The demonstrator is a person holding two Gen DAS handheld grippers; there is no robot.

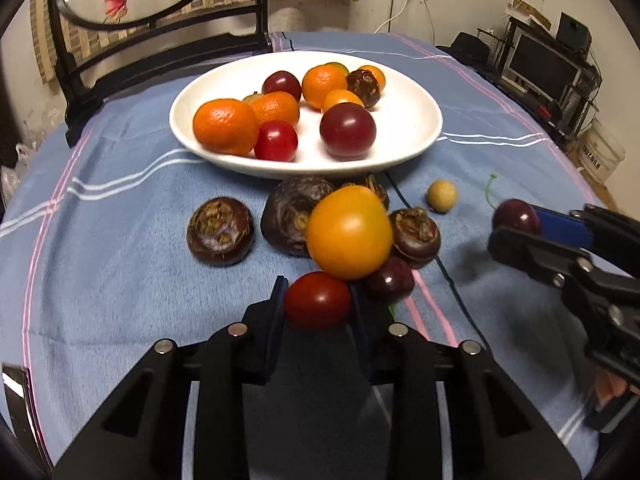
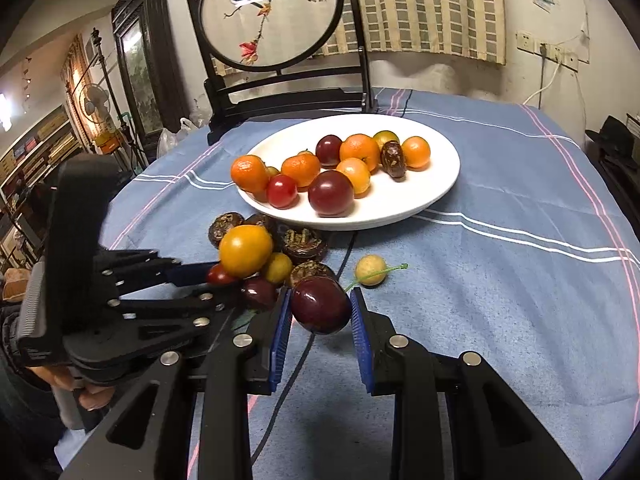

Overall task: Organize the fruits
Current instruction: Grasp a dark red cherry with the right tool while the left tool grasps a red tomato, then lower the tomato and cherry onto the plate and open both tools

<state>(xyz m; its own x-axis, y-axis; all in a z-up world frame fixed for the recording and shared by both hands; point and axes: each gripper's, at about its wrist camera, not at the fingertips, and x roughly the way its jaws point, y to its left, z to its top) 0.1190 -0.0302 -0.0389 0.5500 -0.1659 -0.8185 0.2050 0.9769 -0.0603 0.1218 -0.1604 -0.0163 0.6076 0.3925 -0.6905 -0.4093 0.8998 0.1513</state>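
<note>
dim warm light, fisheye-warped edges

A small red tomato (image 1: 318, 300) sits pinched at the near edge of the fruit pile on the blue cloth, w/ a big yellow tomato (image 1: 349, 232) touching it just behind. A dark shiny cherry (image 2: 320, 310) is pinched too, off to the right, maybe just above the cloth. The white plate (image 1: 416, 120) further back holds oranges, red and dark round fruit, approx. ten in all.
</note>
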